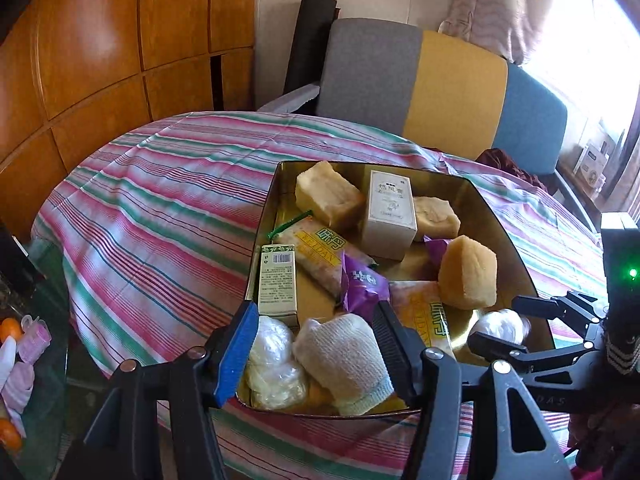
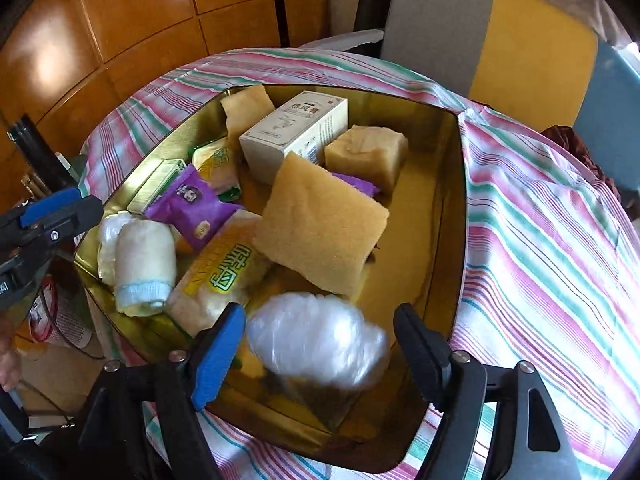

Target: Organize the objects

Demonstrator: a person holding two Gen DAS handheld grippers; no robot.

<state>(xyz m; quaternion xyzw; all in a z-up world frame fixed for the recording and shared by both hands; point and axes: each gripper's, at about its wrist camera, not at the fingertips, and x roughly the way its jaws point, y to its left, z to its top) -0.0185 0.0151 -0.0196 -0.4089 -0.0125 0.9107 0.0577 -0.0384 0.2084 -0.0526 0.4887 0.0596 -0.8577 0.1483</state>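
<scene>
A gold tin (image 1: 500, 216) (image 2: 452, 200) on the striped cloth holds yellow sponge blocks (image 2: 320, 236), a white carton (image 2: 292, 136), purple snack packets (image 2: 196, 208) and yellow snack packs (image 2: 224, 272). My left gripper (image 1: 316, 346) hangs open over the tin's near corner. A rolled white sock (image 1: 344, 360) and a crumpled plastic bundle (image 1: 272, 364) lie below it, between its fingers; the pads grip neither. In the right wrist view this gripper (image 2: 60, 220) sits at the tin's left rim. My right gripper (image 2: 318, 354) (image 1: 500, 322) is open around a clear plastic bag bundle (image 2: 320, 344), with gaps on both sides.
The striped tablecloth (image 1: 168, 216) covers a round table. A chair with a grey, yellow and blue back (image 1: 440, 92) stands behind it, and wooden wall panels (image 1: 100, 48) run along the left. A glass side table (image 1: 24, 344) with small pink and orange items is at lower left.
</scene>
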